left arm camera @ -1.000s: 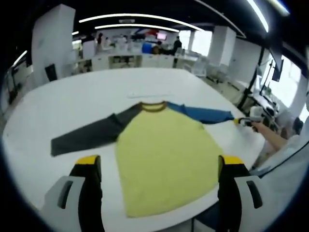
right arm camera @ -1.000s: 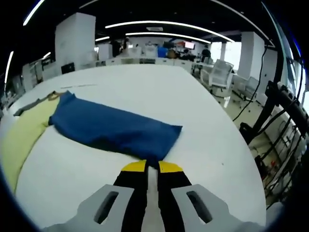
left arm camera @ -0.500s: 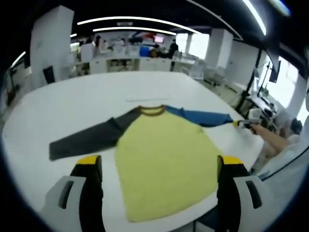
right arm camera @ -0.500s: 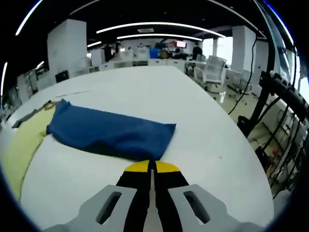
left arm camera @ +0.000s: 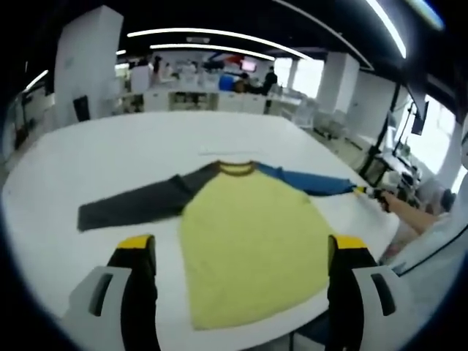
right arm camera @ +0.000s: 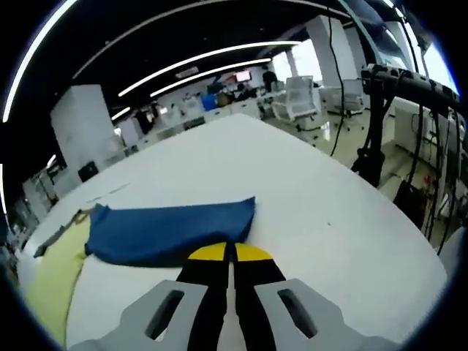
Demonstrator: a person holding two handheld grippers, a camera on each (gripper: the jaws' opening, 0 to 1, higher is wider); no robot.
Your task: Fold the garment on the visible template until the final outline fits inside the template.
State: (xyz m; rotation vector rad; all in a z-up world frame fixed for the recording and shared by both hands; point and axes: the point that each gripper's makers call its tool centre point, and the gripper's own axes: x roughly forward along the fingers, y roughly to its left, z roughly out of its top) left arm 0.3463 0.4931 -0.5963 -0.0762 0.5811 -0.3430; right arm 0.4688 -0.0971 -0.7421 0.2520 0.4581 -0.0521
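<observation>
Pinching blue sleeve (right arm camera: 172, 232) cuff: right gripper (right arm camera: 229, 253); left gripper (left arm camera: 238, 245) jaws apart.

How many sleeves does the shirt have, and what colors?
2. A grey sleeve lies flat, spread away from the shirt; a blue sleeve stretches the opposite way, its cuff pinched in the right tool.

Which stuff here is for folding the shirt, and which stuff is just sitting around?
For the job:
- shirt, flat on the white table
- blue sleeve, pinched at its cuff by the right tongs
- left tongs, open above the shirt

Just sitting around:
- office chair
- desks at the back
</observation>
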